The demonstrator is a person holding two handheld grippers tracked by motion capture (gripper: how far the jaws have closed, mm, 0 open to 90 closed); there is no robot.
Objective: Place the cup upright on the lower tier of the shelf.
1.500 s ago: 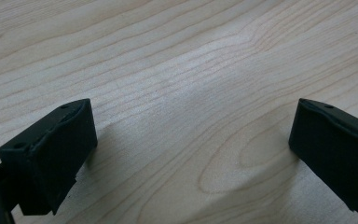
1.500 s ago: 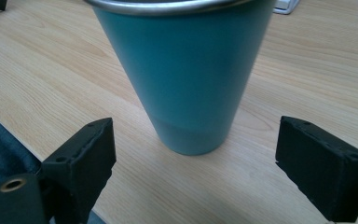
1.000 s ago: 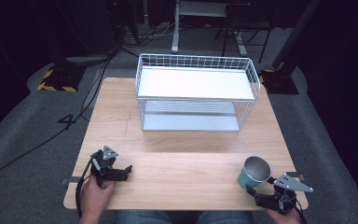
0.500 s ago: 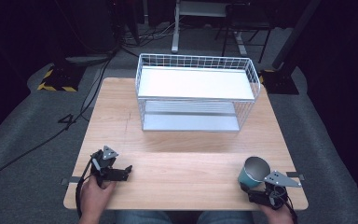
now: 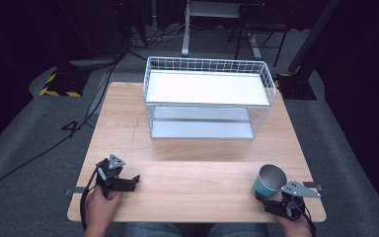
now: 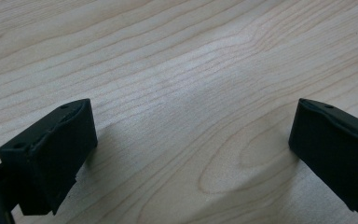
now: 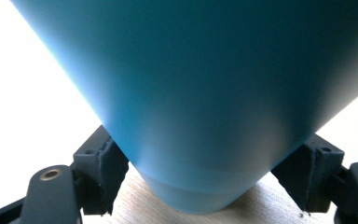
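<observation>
The teal cup stands on the counter well in front of the wire rack, off its right end, tilted toward the rack. The right tool sits just behind the cup's base, its jaws touching either side low down, apparently gripping it. The left tool, far from the cup, rests wide open and empty.

Item: your teal cup, one piece. Outside teal, inside grey and metallic, walls tapering to a narrow base. It stands mouth up, leaning slightly, at the near right corner of the worktop, with your right gripper at its base.
</observation>
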